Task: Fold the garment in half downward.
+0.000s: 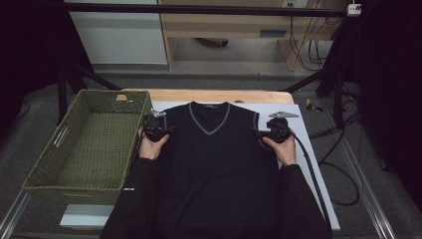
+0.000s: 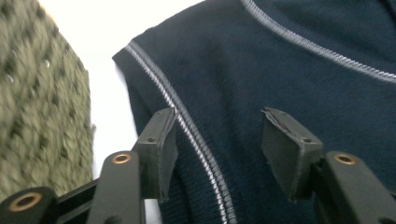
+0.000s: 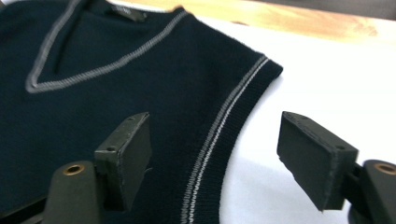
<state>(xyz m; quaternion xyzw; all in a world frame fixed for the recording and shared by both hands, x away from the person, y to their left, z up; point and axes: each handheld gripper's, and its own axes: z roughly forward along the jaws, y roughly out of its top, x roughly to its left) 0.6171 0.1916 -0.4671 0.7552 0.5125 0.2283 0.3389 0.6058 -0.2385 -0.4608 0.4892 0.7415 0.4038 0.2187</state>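
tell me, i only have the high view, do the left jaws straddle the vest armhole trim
Observer: Yes. In the left gripper view the striped trim of the vest runs up between the left gripper jaws, close to one pad.
Operator: pads pressing the fabric yet
Observer: Not that I can see. The jaws stand apart over the knit.
Operator: and the right one
Observer: The right gripper straddles the other armhole edge: one jaw is over the vest, the other over the white sheet, jaws open.
Operator: basket close to the left jaws
Observer: The green woven basket sits just past a strip of white sheet beside the vest's shoulder.
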